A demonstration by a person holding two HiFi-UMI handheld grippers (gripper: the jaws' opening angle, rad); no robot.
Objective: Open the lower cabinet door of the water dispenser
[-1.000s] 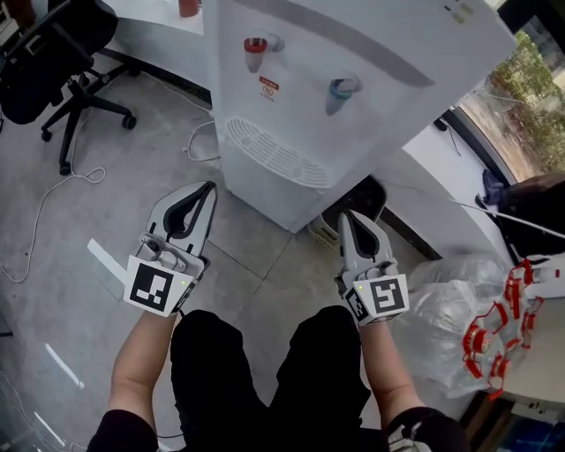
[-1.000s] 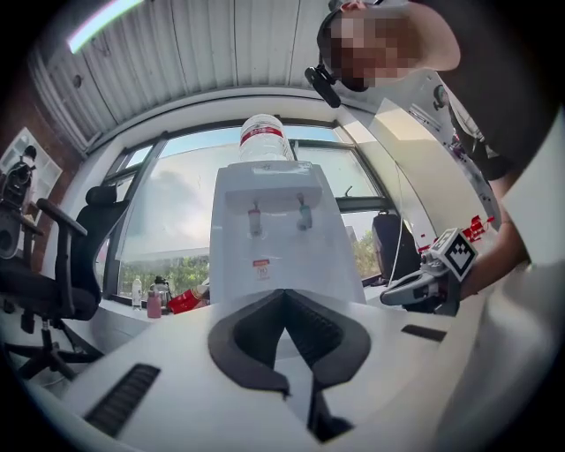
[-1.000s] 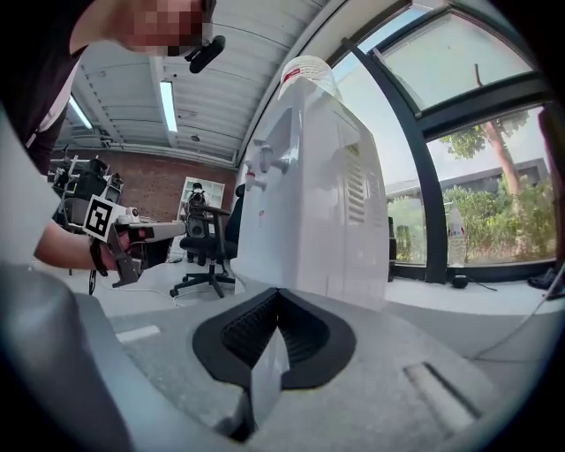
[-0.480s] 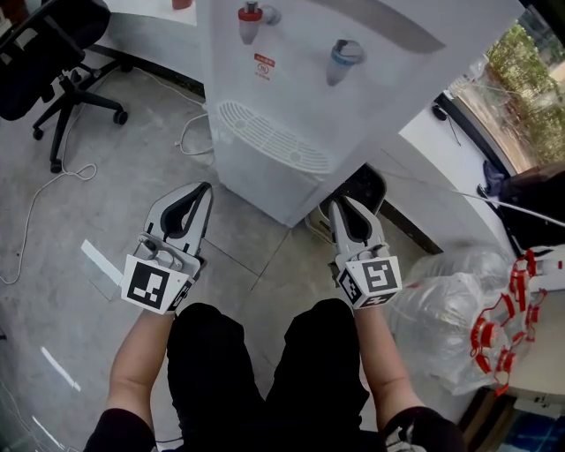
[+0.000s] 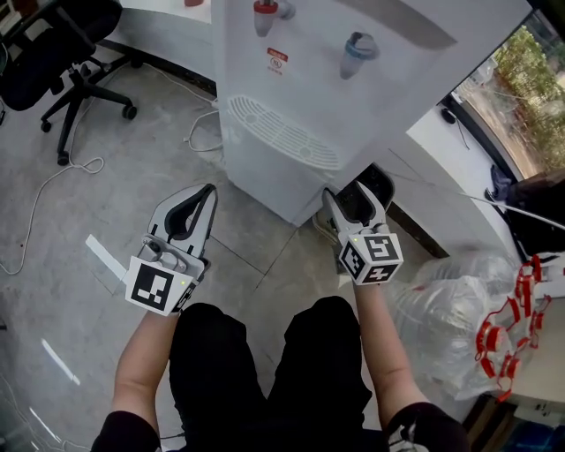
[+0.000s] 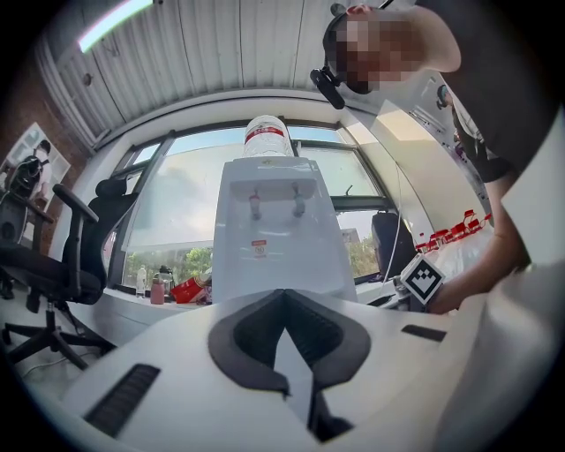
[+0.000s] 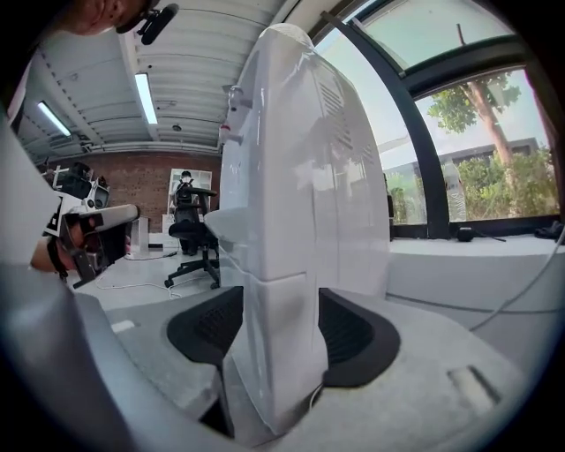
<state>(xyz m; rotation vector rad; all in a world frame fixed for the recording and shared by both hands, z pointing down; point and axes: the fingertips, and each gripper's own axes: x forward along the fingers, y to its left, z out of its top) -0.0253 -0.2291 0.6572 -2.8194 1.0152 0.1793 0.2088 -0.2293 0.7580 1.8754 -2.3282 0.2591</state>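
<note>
Water dispenser (image 5: pixel 353 88), white, standing on the grey tiled floor (image 5: pixel 106 212) in front of a window ledge (image 5: pixel 441 159). Its lower cabinet door (image 5: pixel 260 190) is the front panel under the drip grille (image 5: pixel 282 132); it lies closed, flush with the body. Above the grille are a red tap (image 5: pixel 267 11), a blue tap (image 5: pixel 357 48) and a small warning label (image 5: pixel 277 60). The left gripper view shows a bottle (image 6: pixel 266 137) standing on top of the dispenser.

Right gripper (image 5: pixel 349 196), held low at the dispenser's lower right corner. Its jaws are opening and stand wide apart. In the right gripper view that corner of the cabinet fills the gap between the pads, and contact cannot be made out.

Left gripper (image 5: pixel 210 187), held over the floor in front of the dispenser and to its left, well apart from it. Its jaws are closed tip to tip with nothing between them.

Both grippers are held by a person whose black trousers (image 5: pixel 265 380) fill the lower middle of the head view.

Surroundings: a black office chair (image 5: pixel 57 44) at the far left, a white cable (image 5: pixel 53 190) trailing across the floor, a clear plastic bag (image 5: pixel 450 309) to the right, and beside it a red and white chain-like item (image 5: pixel 508 327)
</note>
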